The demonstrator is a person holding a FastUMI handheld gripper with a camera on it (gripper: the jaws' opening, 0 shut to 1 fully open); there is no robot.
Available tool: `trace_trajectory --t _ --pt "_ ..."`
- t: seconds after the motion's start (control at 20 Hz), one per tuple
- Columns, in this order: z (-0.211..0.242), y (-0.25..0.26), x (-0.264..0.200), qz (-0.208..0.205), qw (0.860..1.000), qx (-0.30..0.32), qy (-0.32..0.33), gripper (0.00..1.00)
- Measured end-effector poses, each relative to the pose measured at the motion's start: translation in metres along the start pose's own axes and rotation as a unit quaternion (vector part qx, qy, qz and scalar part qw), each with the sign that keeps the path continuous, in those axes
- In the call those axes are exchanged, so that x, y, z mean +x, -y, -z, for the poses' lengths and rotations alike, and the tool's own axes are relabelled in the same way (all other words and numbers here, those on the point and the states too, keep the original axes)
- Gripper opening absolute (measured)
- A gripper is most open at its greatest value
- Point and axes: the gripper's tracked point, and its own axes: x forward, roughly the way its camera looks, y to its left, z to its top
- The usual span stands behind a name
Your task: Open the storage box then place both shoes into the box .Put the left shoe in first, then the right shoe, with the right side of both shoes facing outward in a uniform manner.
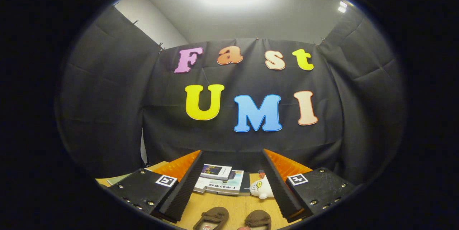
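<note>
The jaws point(231, 190) stand wide apart, holding nothing, above the counter point(229, 206). Two brown shoes point(212, 217) point(259, 218) lie side by side between the fingers; books point(222, 181) and a white plush toy point(261, 188) sit beyond them

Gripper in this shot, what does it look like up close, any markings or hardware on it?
The gripper has two long wedge-shaped fingers with ribbed, finely grooved inner faces. Each is fixed to a flat plate studded with small round screws, and each plate carries a square black-and-white marker tag. No cables or sleeves are visible.
</note>
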Motion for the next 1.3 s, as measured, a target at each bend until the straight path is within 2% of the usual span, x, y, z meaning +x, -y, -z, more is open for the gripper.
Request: trace_trajectory --t 0.3,0.5,0.65,0.8,1.0,1.3 --pt "0.002 -0.007 0.001 0.001 1.000 0.027 0.004 0.96" --pt "0.015 -0.009 0.002 -0.004 0.998 0.053 -0.023 0.96" --pt "0.032 -0.023 0.003 -0.022 0.994 0.096 -0.046 0.98" --pt "0.061 -0.046 0.001 -0.052 0.982 0.153 -0.097 0.98" --pt "0.092 -0.071 -0.001 -0.078 0.959 0.224 -0.157 0.98" --pt "0.131 -0.109 -0.015 -0.126 0.916 0.303 -0.232 0.98"
